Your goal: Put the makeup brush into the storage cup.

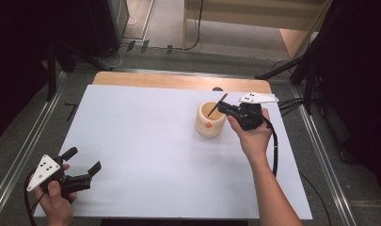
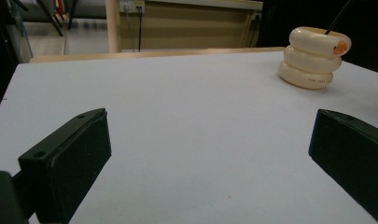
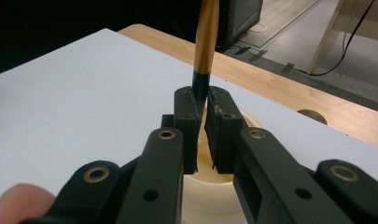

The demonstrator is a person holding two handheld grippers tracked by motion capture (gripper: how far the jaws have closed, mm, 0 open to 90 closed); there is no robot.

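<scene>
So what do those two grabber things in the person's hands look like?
Both are black. The left gripper has two flat black jaws and a grey three-cornered plate with black dots. The right gripper has a similar plate, brass-coloured rivets and a black cable. The forearms are bare, no sleeves.

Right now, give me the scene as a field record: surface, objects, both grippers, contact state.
surface: white table top, wooden strip along its far edge
holder: cream ringed cup, upright, right of centre, small orange mark on its side
tool: thin pen or brush, dark lower section, gold-brown shaft, tilted over the cup
right gripper: shut on the tool, directly above the cup mouth
left gripper: jaws wide open, nothing between them, near the table's near left corner
tool in cup: tip is hidden, cannot tell
</scene>
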